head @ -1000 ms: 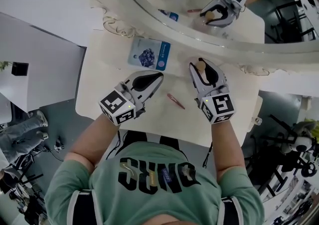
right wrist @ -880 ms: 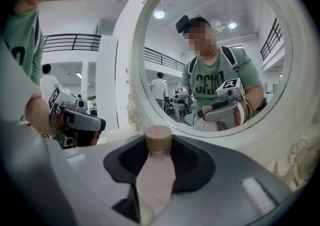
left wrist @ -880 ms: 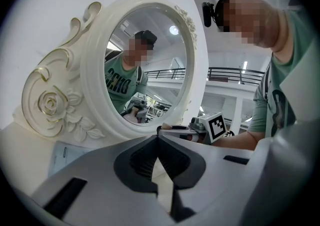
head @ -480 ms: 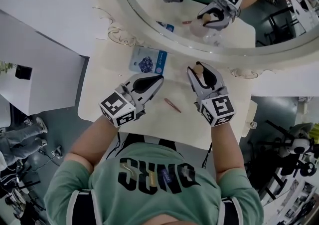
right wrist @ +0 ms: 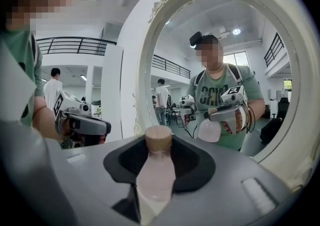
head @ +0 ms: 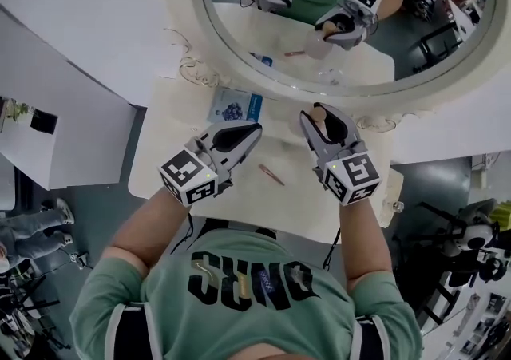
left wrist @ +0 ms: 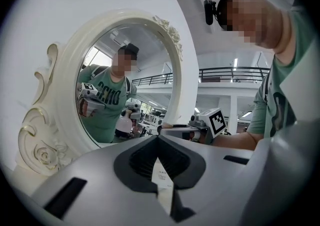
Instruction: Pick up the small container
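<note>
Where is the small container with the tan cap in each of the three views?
Head view: the small container is right of centre, held by the right gripper.
Left gripper view: it cannot be made out here.
Right gripper view: bottom centre, between the fingers, tan cap uppermost.
Shared landmark: the white oval mirror frame.

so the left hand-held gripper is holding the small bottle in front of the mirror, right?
Wrong side. It is the right hand-held gripper that holds the small bottle in front of the mirror. The right gripper view shows its jaws closed on the bottle.
</note>
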`<state>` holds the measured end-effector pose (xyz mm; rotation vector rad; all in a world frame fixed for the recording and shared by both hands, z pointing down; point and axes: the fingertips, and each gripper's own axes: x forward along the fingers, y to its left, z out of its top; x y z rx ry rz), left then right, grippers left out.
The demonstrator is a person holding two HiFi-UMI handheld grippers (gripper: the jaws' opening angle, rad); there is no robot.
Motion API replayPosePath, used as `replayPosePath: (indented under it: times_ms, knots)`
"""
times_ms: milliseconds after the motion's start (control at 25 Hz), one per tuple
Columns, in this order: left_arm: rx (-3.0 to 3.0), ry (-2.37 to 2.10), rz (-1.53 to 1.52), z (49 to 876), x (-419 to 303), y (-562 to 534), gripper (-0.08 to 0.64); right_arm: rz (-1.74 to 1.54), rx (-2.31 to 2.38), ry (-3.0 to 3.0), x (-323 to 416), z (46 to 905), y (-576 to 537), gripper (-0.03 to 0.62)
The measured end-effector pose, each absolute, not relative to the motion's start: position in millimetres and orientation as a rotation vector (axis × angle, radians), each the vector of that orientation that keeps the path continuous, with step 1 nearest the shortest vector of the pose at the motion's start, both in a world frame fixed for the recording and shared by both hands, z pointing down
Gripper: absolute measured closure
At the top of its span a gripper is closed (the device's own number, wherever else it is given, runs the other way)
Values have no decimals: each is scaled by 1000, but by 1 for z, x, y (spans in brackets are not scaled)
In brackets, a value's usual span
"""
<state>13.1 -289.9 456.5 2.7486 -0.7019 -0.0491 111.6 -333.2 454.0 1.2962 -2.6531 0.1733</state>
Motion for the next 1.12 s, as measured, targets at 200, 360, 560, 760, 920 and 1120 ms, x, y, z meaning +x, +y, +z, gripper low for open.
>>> replayPosePath:
  times_ms: [200, 360, 560, 760, 920, 1120]
  knots:
    - [2759, -696, -68, 432, 13, -280, 557, 169, 1299, -2661, 113, 424, -327, 448]
    - [2763, -690, -81, 413, 14, -276, 557, 153, 1303, -2665, 116, 401, -327, 448]
    - [2785, -706, -90, 387, 13, -275, 557, 148, 1307, -2679, 119, 371, -326, 448]
    - [2812, -726, -101, 358, 14, -279, 557, 134, 1312, -2697, 123, 339, -328, 448]
    - [2831, -739, -117, 335, 15, -280, 557, 129, 1316, -2713, 127, 315, -328, 448]
    - [2863, -752, -145, 304, 13, -278, 557, 99, 1310, -2716, 129, 284, -325, 448]
